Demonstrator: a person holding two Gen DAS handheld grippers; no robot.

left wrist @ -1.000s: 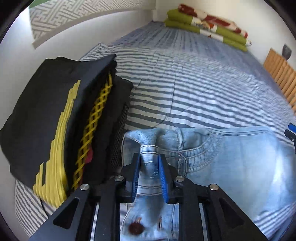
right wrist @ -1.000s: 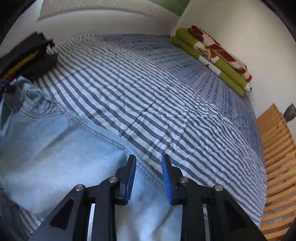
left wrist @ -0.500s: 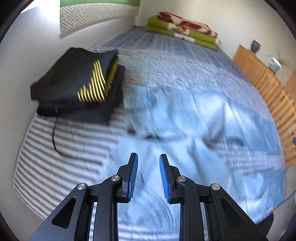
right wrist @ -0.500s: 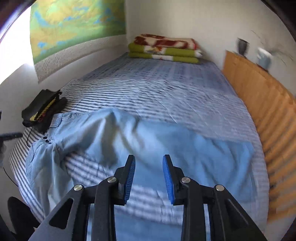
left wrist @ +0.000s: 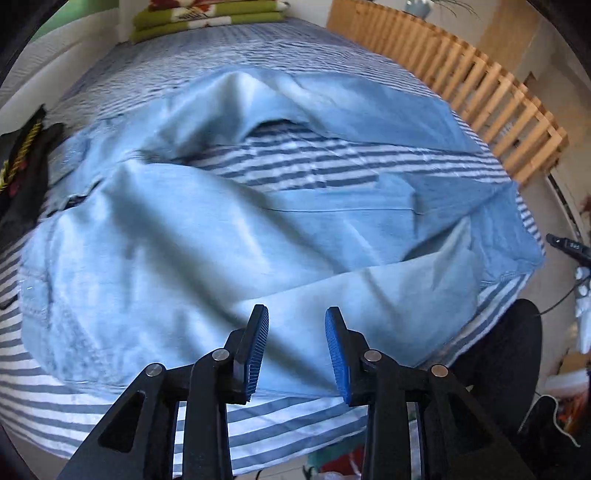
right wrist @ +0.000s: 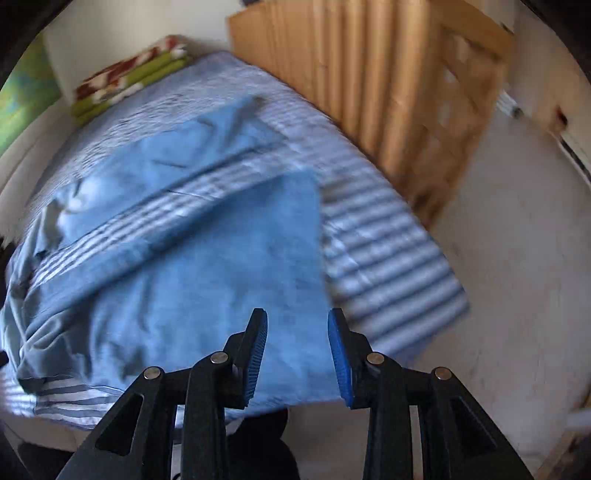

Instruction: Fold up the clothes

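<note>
Both grippers, left (left wrist: 296,347) and right (right wrist: 297,349), hang part-open and empty over the jeans (left wrist: 207,236); the left jaws have just been opening. Pale blue and rumpled, the jeans sprawl across the striped bed (left wrist: 295,170), legs spread apart. Folded dark clothes (left wrist: 22,177) sit beside them, a wooden slatted rail (left wrist: 461,85) beyond.

The jeans (left wrist: 207,236) are pale blue denim, matt and soft, creased, with stitched seams. Under them the bed sheet (left wrist: 314,166) is a thin woven cloth in blue and white stripes. The left gripper (left wrist: 297,350) and the right gripper (right wrist: 297,350) have matt black, faintly grainy plastic arms, bright metal pins and ribbed blue pads. The slatted bed rail (left wrist: 461,81) is bare light wood. The folded blanket (left wrist: 207,16) looks thick and fuzzy.
</note>
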